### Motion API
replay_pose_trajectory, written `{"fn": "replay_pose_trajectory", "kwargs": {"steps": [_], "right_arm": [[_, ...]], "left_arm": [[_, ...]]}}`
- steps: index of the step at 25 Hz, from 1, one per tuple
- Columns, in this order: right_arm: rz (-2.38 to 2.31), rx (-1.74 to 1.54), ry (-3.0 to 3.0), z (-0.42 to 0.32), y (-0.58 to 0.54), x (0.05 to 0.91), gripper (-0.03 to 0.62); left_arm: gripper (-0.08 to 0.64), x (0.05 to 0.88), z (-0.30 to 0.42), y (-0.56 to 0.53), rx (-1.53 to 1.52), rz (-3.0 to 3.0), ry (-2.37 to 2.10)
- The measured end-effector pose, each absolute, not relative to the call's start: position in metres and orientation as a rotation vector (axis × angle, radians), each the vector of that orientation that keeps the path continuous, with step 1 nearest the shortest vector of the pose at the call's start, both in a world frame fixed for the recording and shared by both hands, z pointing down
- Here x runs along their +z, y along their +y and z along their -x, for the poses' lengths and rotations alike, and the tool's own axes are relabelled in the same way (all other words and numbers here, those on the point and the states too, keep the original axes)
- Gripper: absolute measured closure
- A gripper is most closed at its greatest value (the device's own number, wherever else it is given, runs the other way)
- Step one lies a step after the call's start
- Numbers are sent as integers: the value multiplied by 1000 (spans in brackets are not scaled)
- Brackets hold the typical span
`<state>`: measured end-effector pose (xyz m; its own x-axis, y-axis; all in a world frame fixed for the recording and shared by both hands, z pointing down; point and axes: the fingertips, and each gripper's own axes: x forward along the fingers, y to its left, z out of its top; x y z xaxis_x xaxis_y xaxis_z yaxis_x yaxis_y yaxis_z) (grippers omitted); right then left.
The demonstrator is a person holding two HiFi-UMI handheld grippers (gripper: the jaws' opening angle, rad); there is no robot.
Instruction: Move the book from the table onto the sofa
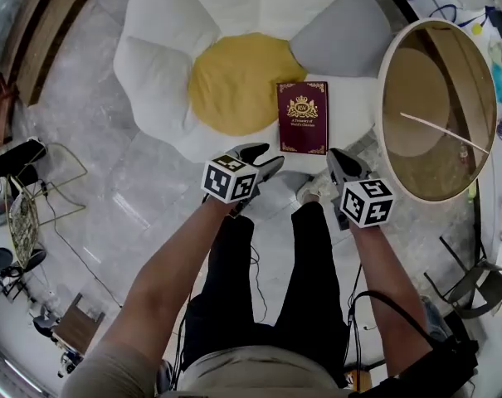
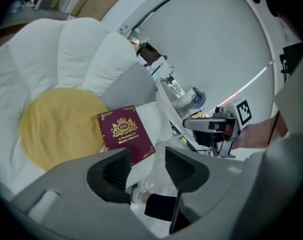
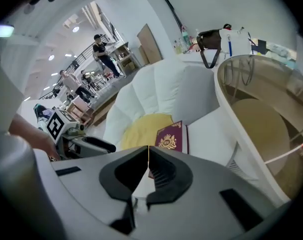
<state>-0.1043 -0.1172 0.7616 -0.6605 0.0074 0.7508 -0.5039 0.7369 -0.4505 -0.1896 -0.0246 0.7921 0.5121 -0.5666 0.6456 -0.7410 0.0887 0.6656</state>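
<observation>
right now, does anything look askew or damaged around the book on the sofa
Nothing stands out. The maroon book lies flat, cover up, on the white flower-shaped sofa, beside its yellow centre, and looks undamaged.

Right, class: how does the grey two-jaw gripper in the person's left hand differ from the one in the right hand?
The left gripper has its jaws apart; the right gripper has them shut together. In the head view the left gripper is near the left corner of the maroon book, the right gripper near its right corner, beside the round glass-topped table. Both are grey, hold nothing and carry a black-and-white marker cube.
</observation>
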Motion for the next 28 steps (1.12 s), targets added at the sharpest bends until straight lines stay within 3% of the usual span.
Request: {"fn": "replay_pose_trajectory", "kwargs": {"steps": [9,28], "right_arm": [[-292,794,-2287,107,-59,606,578],[-272,571,-2481,95,27,352,580]], "left_arm": [[545,623,185,21,293,-1761,-1119],[552,325,153,82,261,-2121,-1107]]}}
